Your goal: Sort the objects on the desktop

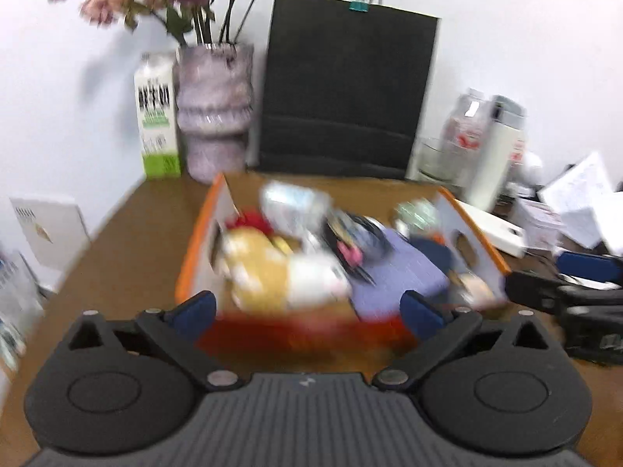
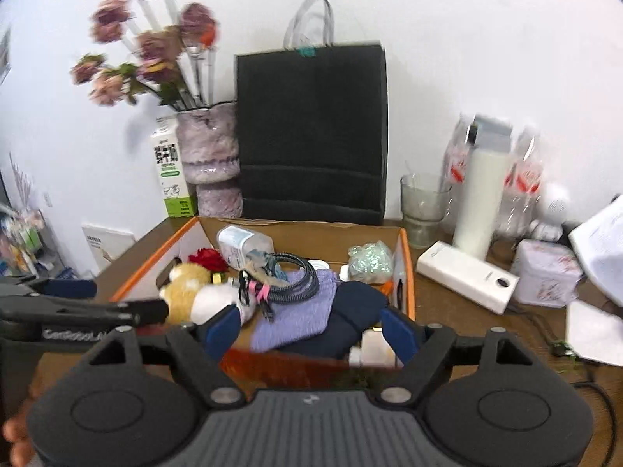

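An orange-rimmed cardboard box (image 1: 194, 241) (image 2: 150, 268) stands on the brown desk, full of loose things. In it lie a tan and white plush toy (image 1: 257, 268) (image 2: 187, 288), a red rose (image 2: 208, 258), a purple cloth (image 1: 401, 268) (image 2: 296, 315), a coiled grey cable (image 2: 288, 276), a dark blue pouch (image 2: 350, 319) and a clear bottle (image 2: 241, 245). My left gripper (image 1: 307, 311) is open over the box's near wall, nothing between its blue pads. My right gripper (image 2: 311, 330) is open over the same wall, empty. The left wrist view is blurred.
Behind the box stand a black paper bag (image 2: 311, 132), a pink vase of flowers (image 2: 208, 155) and a milk carton (image 2: 171, 179). To the right are a glass (image 2: 422, 206), a white tumbler (image 2: 483, 194), a white power bank (image 2: 467, 276) and papers (image 2: 599, 241).
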A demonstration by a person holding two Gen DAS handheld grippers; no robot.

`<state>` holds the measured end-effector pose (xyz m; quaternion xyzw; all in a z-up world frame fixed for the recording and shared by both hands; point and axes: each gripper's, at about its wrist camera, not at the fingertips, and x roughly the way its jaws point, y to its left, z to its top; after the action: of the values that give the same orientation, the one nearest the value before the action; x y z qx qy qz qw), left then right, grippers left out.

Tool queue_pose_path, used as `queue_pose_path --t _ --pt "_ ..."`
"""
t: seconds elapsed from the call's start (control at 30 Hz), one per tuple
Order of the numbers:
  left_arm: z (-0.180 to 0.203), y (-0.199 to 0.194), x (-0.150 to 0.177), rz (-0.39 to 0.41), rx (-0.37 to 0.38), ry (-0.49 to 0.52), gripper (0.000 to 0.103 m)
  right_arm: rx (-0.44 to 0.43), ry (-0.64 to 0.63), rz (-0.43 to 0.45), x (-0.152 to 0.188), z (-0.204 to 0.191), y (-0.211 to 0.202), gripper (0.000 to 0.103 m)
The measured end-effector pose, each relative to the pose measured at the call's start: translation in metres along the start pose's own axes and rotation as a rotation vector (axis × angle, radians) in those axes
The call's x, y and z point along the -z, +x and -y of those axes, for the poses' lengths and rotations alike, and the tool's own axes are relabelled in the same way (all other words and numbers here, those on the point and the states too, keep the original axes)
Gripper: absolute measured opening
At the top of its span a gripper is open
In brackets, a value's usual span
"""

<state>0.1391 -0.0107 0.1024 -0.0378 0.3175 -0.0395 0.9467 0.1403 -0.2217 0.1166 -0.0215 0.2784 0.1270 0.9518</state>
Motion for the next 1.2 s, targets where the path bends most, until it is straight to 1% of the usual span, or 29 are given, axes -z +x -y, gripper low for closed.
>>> queue_pose_path --t 0.07,0.17,0.23,0.3,0.43,0.53,0.57,0.63,0.67,0.7,0.77,0.9,1.03,1.07,1.13,1.2 --pt "0.003 -0.017 0.025 0.022 -0.008 -0.001 0.103 0.036 -0.033 0.039 0.023 -0.011 -0.014 0.079" --pt "0.008 -0.04 0.059 0.067 -0.024 0.065 0.103 0.039 -0.019 0.048 0.057 -0.022 -0.035 0.079" --pt "0.006 -0.051 0.077 0.052 -0.011 0.078 0.103 0.023 -0.002 0.048 0.081 -0.027 -0.049 0.081" --pt "0.0 -0.06 0.095 0.038 0.01 0.058 0.103 0.026 0.014 0.035 0.101 -0.032 -0.06 0.082" --pt "-0.009 -0.079 0.131 0.04 -0.007 0.058 0.103 0.038 0.031 -0.013 0.142 -0.042 -0.076 0.083" --pt "-0.017 -0.086 0.152 0.024 0.0 0.044 0.103 0.05 0.051 -0.044 0.164 -0.051 -0.083 0.084" --pt "-0.019 -0.086 0.157 0.012 0.0 0.022 0.103 0.046 0.043 -0.051 0.169 -0.054 -0.085 0.085" --pt "-0.023 -0.084 0.167 -0.019 0.01 -0.008 0.103 0.044 0.018 -0.062 0.176 -0.062 -0.088 0.092" --pt "-0.025 -0.083 0.171 -0.025 0.019 -0.004 0.103 0.046 0.013 -0.062 0.178 -0.065 -0.089 0.093" --pt "-0.026 -0.082 0.173 -0.029 0.013 0.008 0.103 0.051 0.008 -0.059 0.18 -0.068 -0.091 0.094" --pt "-0.027 -0.08 0.177 -0.03 -0.019 0.004 0.103 0.061 0.011 -0.072 0.184 -0.071 -0.088 0.094" --pt "-0.032 -0.077 0.179 -0.041 -0.036 -0.01 0.103 0.078 0.023 -0.112 0.189 -0.07 -0.078 0.094" --pt "-0.028 -0.071 0.179 -0.041 -0.071 0.02 0.103 0.079 0.045 -0.112 0.186 -0.069 -0.071 0.096" --pt "-0.027 -0.07 0.178 -0.037 -0.071 0.024 0.103 0.072 0.042 -0.125 0.186 -0.069 -0.067 0.097" --pt "-0.024 -0.067 0.175 -0.045 -0.07 0.033 0.103 0.071 0.041 -0.144 0.185 -0.069 -0.061 0.103" --pt "-0.022 -0.062 0.173 -0.049 -0.065 0.053 0.103 0.068 0.043 -0.144 0.183 -0.068 -0.058 0.103"
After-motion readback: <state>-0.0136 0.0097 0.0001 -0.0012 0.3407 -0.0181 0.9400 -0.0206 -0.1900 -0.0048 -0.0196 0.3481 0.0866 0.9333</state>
